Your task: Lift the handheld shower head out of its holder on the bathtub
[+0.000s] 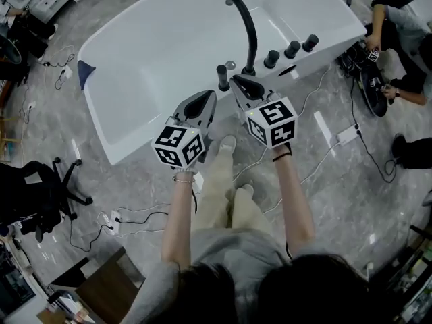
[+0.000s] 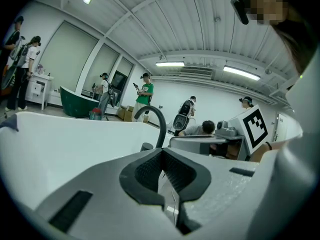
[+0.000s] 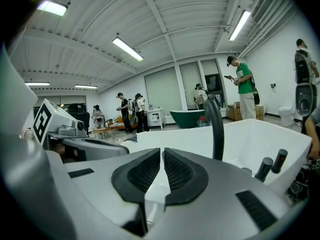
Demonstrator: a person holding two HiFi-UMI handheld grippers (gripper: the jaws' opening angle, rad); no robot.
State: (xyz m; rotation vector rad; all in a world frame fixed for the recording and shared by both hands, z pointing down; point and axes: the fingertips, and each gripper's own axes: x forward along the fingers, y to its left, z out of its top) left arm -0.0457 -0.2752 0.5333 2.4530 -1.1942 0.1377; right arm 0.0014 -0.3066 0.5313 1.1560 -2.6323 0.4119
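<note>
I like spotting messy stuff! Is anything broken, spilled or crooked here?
Nothing looks broken or spilled. The shower head stands upright on the rim of the bathtub. Only loose cables sprawl across the floor around it.

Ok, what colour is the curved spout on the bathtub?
The spout is black, clearest in the head view.

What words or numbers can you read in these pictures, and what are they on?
None can be read.
Marker cubes on the left gripper and right gripper: black-and-white square patterns, not letters.
Bathtub: no label shows.
Green shirt of a person at the back: any print is too small to read.
</note>
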